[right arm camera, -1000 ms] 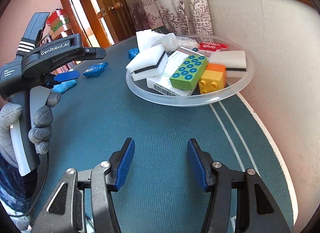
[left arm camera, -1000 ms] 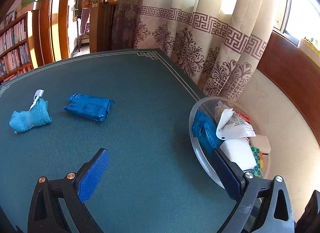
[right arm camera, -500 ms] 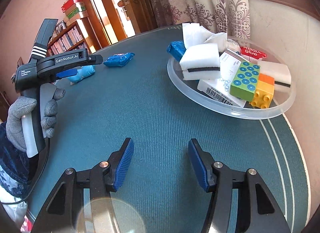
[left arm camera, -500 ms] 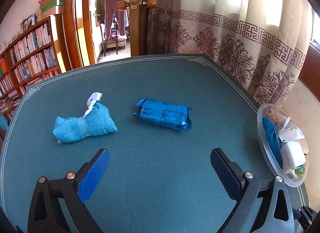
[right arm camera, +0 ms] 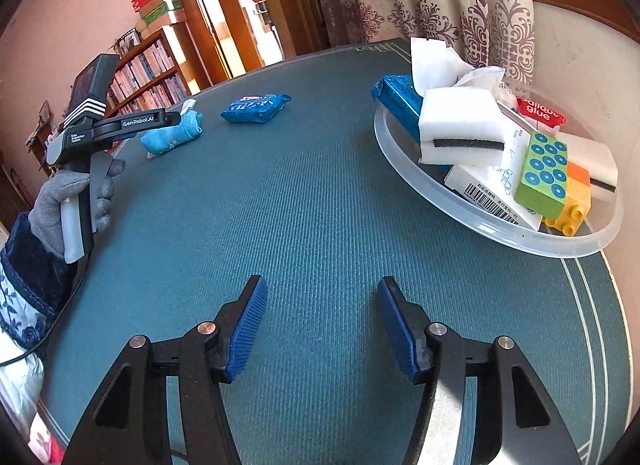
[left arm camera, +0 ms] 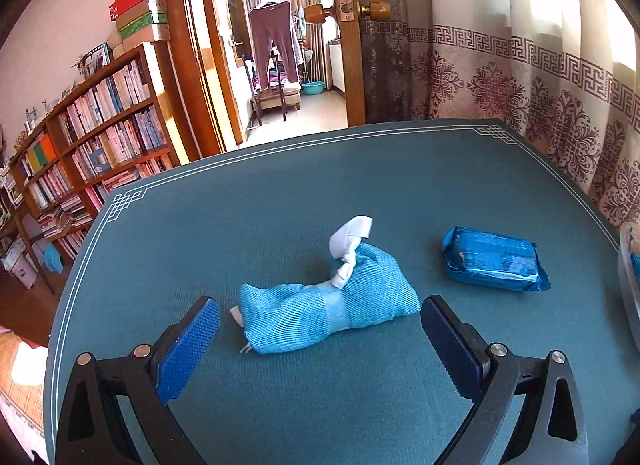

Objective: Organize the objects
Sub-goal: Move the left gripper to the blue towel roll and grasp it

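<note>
The left tongs (left arm camera: 320, 329) stand wide open with nothing gripped; their blue ribbed pads (left arm camera: 188, 349) hang over the dark teal mat-covered desk (left arm camera: 320, 405) on either side of the near end of a rolled light-blue knitted cloth with a knotted white tag (left arm camera: 328, 305). The pads do not touch the cloth, which lies flat on the desk. Just beyond it and to the right lies a blue foil packet of tissues (left arm camera: 494, 259), apart from the cloth. At the far right edge of this view a sliver of the clear plastic round bowl (left arm camera: 626, 277) shows.

The right tongs (right arm camera: 318, 325) are partly open and empty, with only bare desk between their pads. Farther off to the right, the clear bowl (right arm camera: 500, 231) sits near the desk's edge and holds a green studded building block (right arm camera: 542, 175) against an orange-and-yellow block (right arm camera: 574, 201), a white sponge with a dark middle layer (right arm camera: 460, 133), a white barcoded carton (right arm camera: 484, 189), a red glue pack (right arm camera: 538, 111), a blue packet (right arm camera: 396, 99) leaning on the rim, and crumpled white paper (right arm camera: 434, 61). To the left, a grey-gloved hand (right arm camera: 68, 201) grips the handle of the left tongs, whose tip is over the light-blue cloth. The blue tissue packet lies beside that cloth, far across the desk.
</note>
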`<control>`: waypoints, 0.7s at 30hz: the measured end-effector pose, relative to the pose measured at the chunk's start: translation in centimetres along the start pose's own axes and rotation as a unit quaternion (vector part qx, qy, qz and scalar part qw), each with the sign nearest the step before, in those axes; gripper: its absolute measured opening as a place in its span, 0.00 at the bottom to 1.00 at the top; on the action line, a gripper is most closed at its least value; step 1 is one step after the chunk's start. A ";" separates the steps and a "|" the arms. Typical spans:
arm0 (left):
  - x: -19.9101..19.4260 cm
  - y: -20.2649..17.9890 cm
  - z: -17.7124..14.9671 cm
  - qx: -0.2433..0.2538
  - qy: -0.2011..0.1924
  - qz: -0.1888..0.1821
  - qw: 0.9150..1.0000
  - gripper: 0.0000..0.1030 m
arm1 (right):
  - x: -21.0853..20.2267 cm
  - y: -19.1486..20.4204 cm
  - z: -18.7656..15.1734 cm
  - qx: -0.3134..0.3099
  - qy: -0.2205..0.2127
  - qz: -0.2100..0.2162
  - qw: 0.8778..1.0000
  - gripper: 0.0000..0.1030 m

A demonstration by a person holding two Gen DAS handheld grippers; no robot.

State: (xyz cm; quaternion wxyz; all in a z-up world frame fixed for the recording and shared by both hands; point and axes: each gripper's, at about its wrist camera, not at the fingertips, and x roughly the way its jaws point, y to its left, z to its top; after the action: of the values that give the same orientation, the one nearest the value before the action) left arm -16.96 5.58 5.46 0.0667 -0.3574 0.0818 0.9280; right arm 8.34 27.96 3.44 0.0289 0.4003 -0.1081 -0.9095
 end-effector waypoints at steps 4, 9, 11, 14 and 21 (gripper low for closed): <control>1.5 1.9 0.5 -0.019 0.011 -0.004 1.000 1.00 | 0.1 0.1 0.1 0.001 -0.001 -0.001 1.000 0.58; 3.0 3.9 0.2 -0.073 0.038 -0.044 0.996 1.00 | 0.4 0.5 0.3 -0.002 -0.004 -0.007 1.000 0.59; 3.2 4.3 -0.1 -0.094 0.048 -0.063 0.992 1.00 | 0.5 0.6 0.4 -0.002 -0.005 -0.007 1.000 0.60; 3.2 4.0 -0.4 -0.107 0.057 -0.087 0.989 1.00 | 0.6 0.7 0.4 -0.004 -0.007 -0.007 1.000 0.61; 1.7 1.1 -1.0 -0.081 0.059 -0.108 0.989 1.00 | 0.6 0.6 0.4 -0.003 -0.010 -0.005 1.000 0.61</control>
State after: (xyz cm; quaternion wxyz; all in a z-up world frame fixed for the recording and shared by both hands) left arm -17.71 4.42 3.67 0.1325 -0.4228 -0.0290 0.8960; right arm 7.64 27.32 3.38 0.0239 0.3920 -0.1038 -0.9138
